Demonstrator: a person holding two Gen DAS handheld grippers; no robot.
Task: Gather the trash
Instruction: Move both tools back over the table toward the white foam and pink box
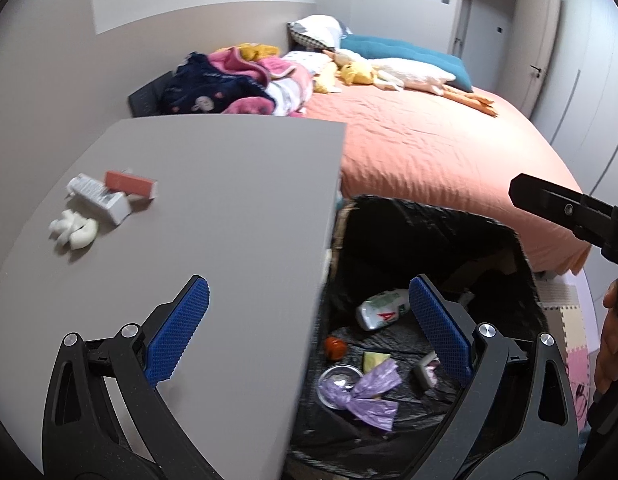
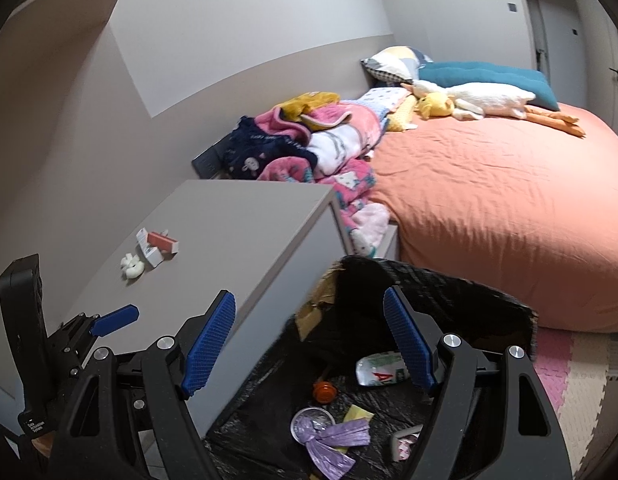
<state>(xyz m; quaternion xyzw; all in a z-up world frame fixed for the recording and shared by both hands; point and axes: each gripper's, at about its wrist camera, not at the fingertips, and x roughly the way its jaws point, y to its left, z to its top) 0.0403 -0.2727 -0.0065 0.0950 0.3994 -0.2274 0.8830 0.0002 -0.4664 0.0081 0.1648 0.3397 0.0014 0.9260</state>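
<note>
My left gripper (image 1: 309,328) is open with nothing between its blue pads, straddling the grey table's edge (image 1: 325,240) and the black-lined bin (image 1: 429,210). My right gripper (image 2: 309,344) is open and empty over the same bin (image 2: 449,280). In the bin lie a white bottle (image 1: 383,309) (image 2: 383,369), an orange cap (image 2: 325,392), a purple bag (image 1: 369,394) (image 2: 337,440), a clear lid and small wrappers. On the table a crumpled white tissue (image 1: 75,232) (image 2: 132,267), a white tube box (image 1: 101,198) and a red box (image 1: 130,184) (image 2: 162,245) lie close together.
An orange-covered bed (image 2: 509,208) stands behind the bin, with piled blankets (image 2: 309,140), plush toys and pillows. A pink foam mat (image 2: 557,360) covers the floor at right. A hand (image 1: 611,340) shows at the right edge. Wardrobe doors are at the far right.
</note>
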